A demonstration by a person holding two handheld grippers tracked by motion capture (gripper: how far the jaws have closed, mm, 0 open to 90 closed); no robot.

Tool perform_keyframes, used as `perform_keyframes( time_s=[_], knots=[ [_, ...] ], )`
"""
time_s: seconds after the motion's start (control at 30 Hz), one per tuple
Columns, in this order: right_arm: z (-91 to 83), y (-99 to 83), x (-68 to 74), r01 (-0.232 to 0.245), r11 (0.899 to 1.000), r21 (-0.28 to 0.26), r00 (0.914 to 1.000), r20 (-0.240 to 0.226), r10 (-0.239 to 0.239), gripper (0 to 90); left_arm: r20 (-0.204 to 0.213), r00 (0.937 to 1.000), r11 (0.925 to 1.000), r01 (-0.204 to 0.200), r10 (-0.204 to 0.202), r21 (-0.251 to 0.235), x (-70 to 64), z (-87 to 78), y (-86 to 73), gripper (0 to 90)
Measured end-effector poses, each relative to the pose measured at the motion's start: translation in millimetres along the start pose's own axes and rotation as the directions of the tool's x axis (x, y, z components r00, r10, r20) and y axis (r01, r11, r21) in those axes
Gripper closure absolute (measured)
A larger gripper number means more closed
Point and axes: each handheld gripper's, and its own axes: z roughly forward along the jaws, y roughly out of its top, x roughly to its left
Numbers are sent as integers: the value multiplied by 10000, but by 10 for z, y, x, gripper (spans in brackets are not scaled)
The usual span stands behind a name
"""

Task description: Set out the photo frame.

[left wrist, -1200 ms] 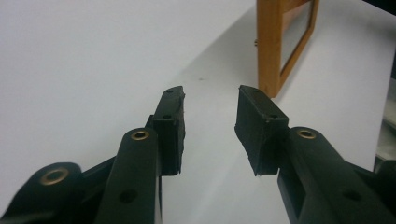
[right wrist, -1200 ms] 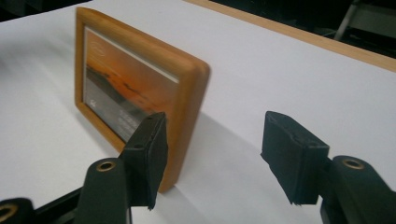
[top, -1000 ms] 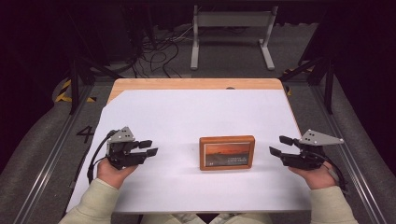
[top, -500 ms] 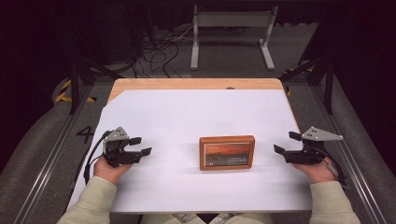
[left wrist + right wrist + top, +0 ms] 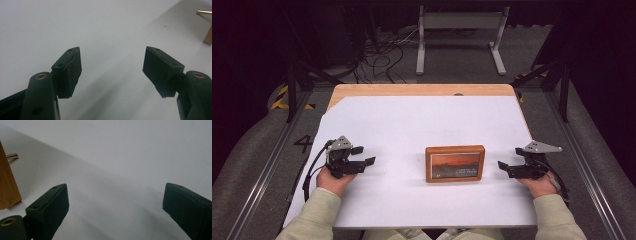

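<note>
Wooden picture frame (image 5: pixel 455 163) is lying flat on the white counter (image 5: pixel 422 125), near the front edge, a little right of centre; a reddish picture is showing face up. Left claw (image 5: pixel 363 156) is sitting well apart at the frame's 9 o'clock, jaws spread wide and gripping nothing; left gripper view is showing bare white surface between its pads (image 5: pixel 71 71). Right claw (image 5: pixel 504 167) is resting near the frame's 3 o'clock, jaws gaping wide and holding nothing; frame's wooden edge (image 5: pixel 7 187) is showing at 9 o'clock in right gripper view.
</note>
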Motion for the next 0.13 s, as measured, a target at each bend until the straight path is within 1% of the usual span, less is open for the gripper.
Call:
perform_keyframes(
  time_s=[0.1,0.13],
  knots=[
    [1,0,9,30,10000,-4,10000,68,-30,66,5,10000,10000,55,-55,16,-3,3,0,308],
    [0,0,10,8,10000,25,10000,69,-8,66,-61,10000,10000,44,-43,62,1,6,2,304]
  ],
)
